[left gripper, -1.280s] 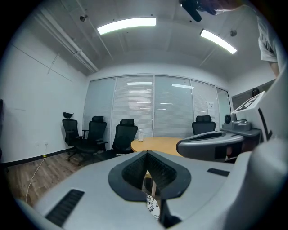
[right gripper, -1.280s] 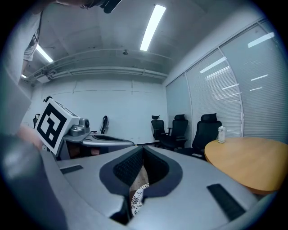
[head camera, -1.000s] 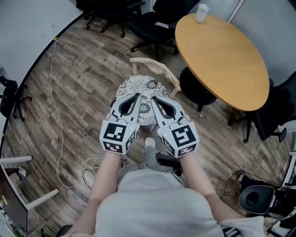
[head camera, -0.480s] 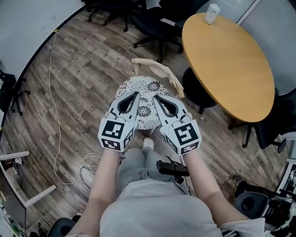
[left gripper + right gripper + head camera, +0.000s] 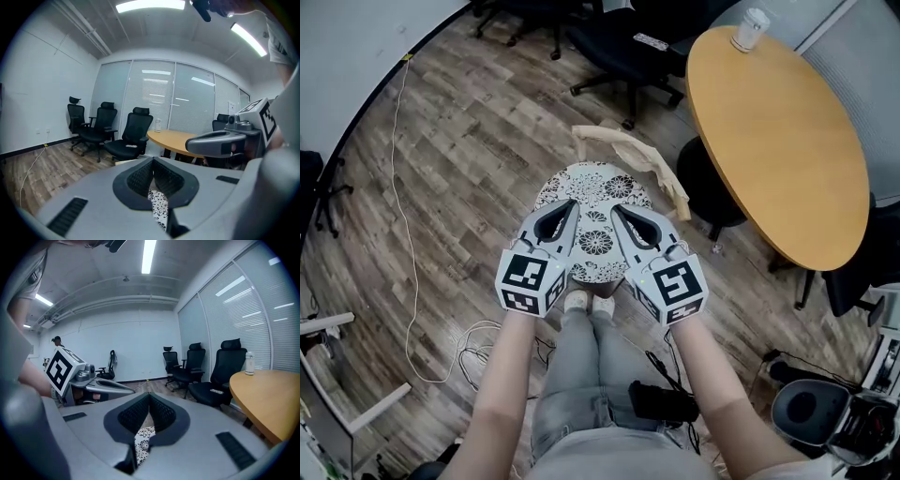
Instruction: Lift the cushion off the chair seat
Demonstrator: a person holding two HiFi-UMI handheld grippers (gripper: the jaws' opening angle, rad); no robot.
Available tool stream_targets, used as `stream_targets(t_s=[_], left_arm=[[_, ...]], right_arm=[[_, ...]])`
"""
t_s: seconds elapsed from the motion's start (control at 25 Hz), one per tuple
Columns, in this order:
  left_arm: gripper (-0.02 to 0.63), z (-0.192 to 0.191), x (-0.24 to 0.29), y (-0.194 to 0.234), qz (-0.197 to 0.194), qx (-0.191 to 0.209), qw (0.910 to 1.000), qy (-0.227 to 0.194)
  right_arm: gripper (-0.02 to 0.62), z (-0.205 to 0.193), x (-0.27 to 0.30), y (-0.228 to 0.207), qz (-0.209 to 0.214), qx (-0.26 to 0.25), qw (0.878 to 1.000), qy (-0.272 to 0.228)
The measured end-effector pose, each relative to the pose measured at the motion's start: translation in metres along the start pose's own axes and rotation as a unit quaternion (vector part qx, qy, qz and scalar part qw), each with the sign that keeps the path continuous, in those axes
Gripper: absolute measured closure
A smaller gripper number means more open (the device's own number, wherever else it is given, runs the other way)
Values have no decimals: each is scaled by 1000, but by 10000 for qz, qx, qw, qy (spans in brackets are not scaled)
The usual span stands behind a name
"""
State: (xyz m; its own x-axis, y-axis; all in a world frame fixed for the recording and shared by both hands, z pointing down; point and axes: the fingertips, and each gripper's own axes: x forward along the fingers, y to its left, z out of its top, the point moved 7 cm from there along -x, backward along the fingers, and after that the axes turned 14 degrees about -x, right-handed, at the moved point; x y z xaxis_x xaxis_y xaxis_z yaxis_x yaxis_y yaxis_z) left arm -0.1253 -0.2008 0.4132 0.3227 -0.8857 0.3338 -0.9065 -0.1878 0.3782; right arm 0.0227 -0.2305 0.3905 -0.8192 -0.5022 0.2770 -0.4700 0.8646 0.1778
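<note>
A round white cushion with a black flower pattern lies on the seat of a pale wooden chair. In the head view both grippers hover side by side above the cushion's near half. My left gripper is shut with nothing in it, its tip over the cushion's left part. My right gripper is also shut and empty, over the cushion's middle. Through the slit under each set of jaws a strip of the patterned cushion shows below.
A round wooden table with a white cup stands to the right of the chair. Black office chairs stand behind it. A white cable runs over the wooden floor at the left. The person's legs and shoes are just before the chair.
Both grippers have come down and forward over the cushion, staying shut. The person has leaned further over, so the chair sits lower in the head view.
</note>
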Motion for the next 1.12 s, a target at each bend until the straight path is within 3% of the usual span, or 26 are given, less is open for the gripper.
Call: stream_targets(t_s=[0.2, 0.44, 0.84, 1.12], left_arm=[[601, -19, 21, 24, -47, -267, 9996, 19], [595, -52, 42, 51, -166, -187, 9991, 335], [523, -114, 70, 99, -15, -59, 9973, 729], [431, -160, 75, 153, 291, -539, 9929, 1020]], right_arm=[[569, -29, 21, 0, -28, 164, 9998, 73], [569, -67, 42, 7, 55, 236, 9995, 181], [569, -123, 75, 18, -36, 340, 9991, 258], [569, -158, 91, 36, 121, 402, 9979, 494]])
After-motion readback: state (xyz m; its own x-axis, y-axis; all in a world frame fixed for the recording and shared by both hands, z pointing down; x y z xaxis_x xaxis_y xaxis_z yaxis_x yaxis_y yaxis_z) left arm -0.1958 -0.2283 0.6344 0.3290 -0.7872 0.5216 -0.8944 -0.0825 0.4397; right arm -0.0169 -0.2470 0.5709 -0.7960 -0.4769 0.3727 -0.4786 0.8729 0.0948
